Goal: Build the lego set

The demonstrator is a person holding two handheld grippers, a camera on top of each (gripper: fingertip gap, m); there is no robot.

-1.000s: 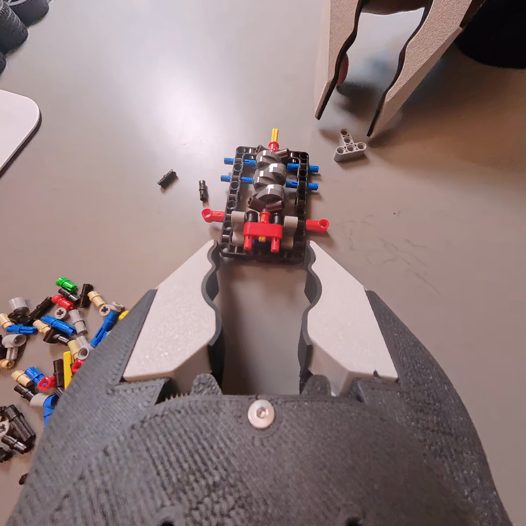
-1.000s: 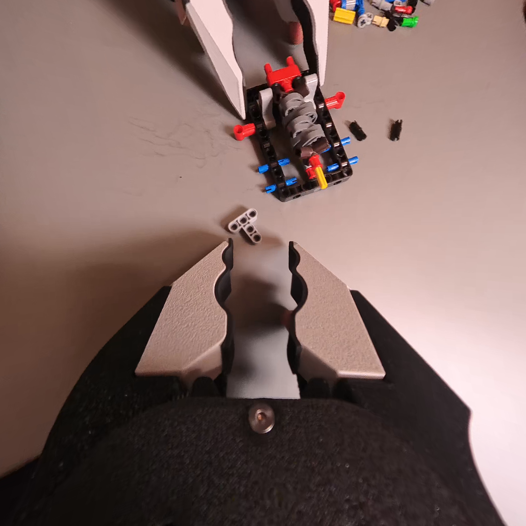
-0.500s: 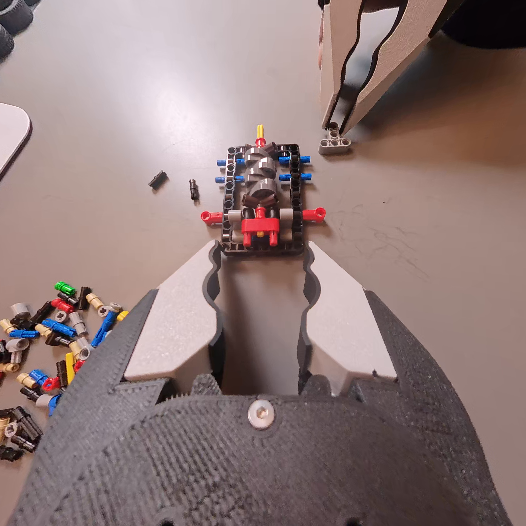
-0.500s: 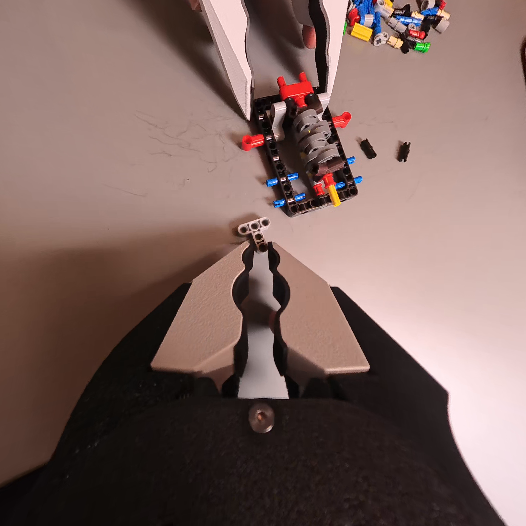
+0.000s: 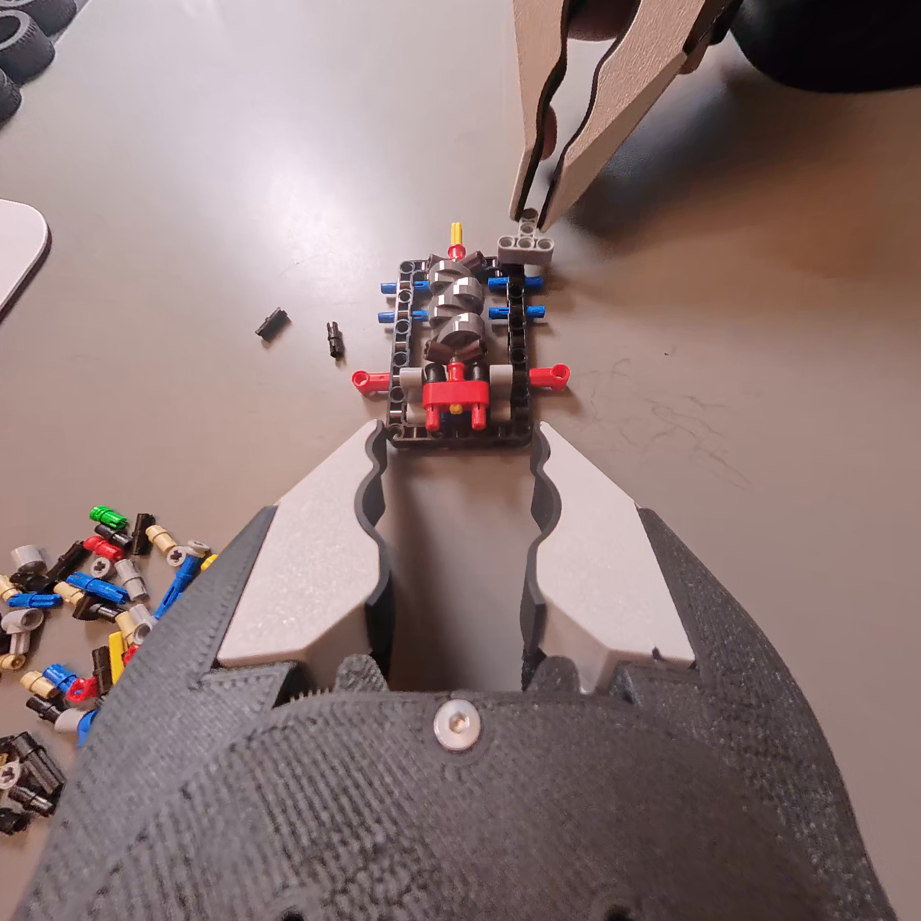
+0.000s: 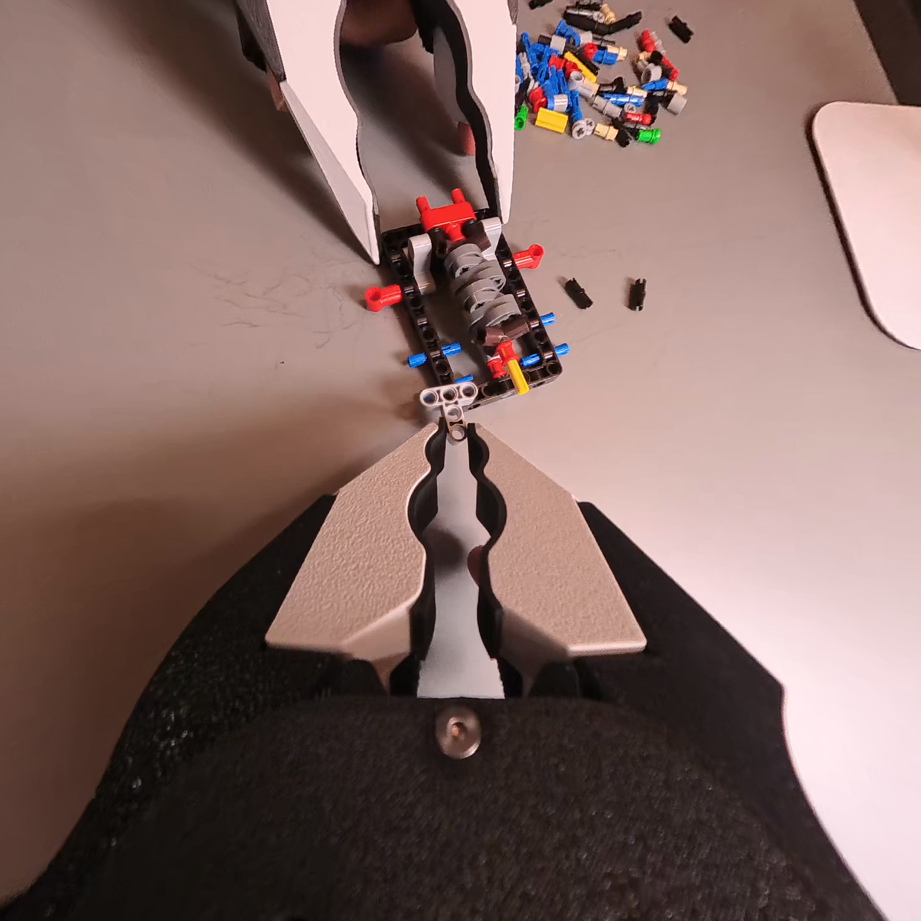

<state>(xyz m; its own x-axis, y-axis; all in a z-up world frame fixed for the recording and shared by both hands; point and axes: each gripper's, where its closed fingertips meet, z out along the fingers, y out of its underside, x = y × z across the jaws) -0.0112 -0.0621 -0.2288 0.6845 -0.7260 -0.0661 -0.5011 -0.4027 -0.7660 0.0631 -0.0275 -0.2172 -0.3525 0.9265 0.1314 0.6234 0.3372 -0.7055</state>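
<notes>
A black rectangular frame (image 5: 518, 339) lies on the table, with grey cams, a red piece and blue and red pins in it. It also shows in the right wrist view (image 6: 423, 319). My left gripper (image 5: 459, 431) has its fingertips against both sides of the frame's near end, clamping it; the right wrist view shows it (image 6: 438, 234) from across. My right gripper (image 6: 454, 428) is shut on the stem of a grey T-shaped beam (image 6: 448, 397). It holds the beam (image 5: 526, 242) at the frame's far right corner, as the left wrist view shows it.
A pile of small loose pieces (image 5: 99, 588) lies to the left of my left gripper; the right wrist view shows this pile (image 6: 593, 84) too. Two black pins (image 5: 272, 324) (image 5: 335, 340) lie left of the frame. A white rounded slab (image 6: 877, 209) and black tyres (image 5: 25, 50) sit at the edges.
My right gripper closed on the grey T-shaped beam where it lay on the table and carried it to the frame's far corner. My left gripper stayed on the frame.
</notes>
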